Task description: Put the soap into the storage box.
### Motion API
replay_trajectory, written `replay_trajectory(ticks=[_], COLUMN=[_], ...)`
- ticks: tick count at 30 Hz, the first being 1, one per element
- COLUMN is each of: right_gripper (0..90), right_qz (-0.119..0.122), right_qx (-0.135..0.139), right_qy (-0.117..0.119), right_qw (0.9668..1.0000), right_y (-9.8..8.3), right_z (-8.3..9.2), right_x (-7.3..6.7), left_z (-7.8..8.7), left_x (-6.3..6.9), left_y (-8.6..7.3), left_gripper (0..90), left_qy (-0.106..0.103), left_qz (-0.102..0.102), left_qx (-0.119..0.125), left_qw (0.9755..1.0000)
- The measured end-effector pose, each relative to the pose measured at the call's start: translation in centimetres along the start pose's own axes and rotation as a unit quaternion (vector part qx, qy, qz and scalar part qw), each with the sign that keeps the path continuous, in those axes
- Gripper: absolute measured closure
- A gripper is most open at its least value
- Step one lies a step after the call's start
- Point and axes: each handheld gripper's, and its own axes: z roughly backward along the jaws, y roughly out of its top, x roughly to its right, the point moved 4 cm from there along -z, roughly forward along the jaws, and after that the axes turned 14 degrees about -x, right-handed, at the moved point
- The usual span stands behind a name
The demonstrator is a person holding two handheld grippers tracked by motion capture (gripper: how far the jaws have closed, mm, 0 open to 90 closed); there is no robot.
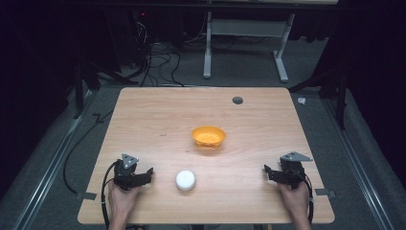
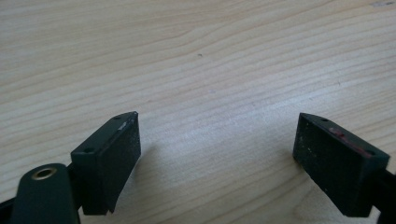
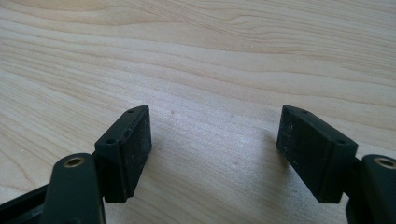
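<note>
Left gripper (image 1: 149, 173) jaws apart, empty | white round lid (image 1: 185, 180) flat, no long axis

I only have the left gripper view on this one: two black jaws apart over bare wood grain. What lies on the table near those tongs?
Observer: In the high view a white round object sits just to the right of the left tongs, apart from them.
Operator: Anything else on the table?
Observer: An orange bowl stands farther back, near the middle of the table, beyond the white object.
Operator: And the other hand?
Observer: The right tongs rest near the front right of the table; in the right gripper view their jaws stand apart with only wood between them.
</note>
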Motion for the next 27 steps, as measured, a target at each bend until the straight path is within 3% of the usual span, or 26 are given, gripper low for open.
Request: replay_trajectory(ticks=[2,6,13,19,27], right_gripper=[27.2,27.3,27.3,27.3,27.3], right_qz=[0.000,0.000,-0.001,-0.001,-0.003], right_qx=[0.000,0.000,0.000,0.000,0.001], right_qy=[0.000,0.000,0.000,0.001,0.004], right_qw=[1.0000,1.0000,1.0000,1.0000,1.0000], right_y=[0.0,0.0,0.0,0.0,0.0], right_z=[0.0,0.0,0.0,0.0,0.0], right_x=[0.0,0.0,0.0,0.0,0.0], left_z=[0.3,1.2,2.0,3.6,4.2], left_x=[0.0,0.4,0.9,2.1,4.5], left_y=[0.2,0.3,0.1,0.6,0.8], left_gripper=[15.2,14.8,13.4,12.7,11.9], left_qy=[-0.009,-0.018,-0.044,-0.055,-0.070], left_qz=[0.003,-0.010,-0.022,-0.038,-0.069], left_qx=[0.010,0.026,0.021,0.040,0.033], left_qw=[0.9999,0.9995,0.9986,0.9970,0.9946])
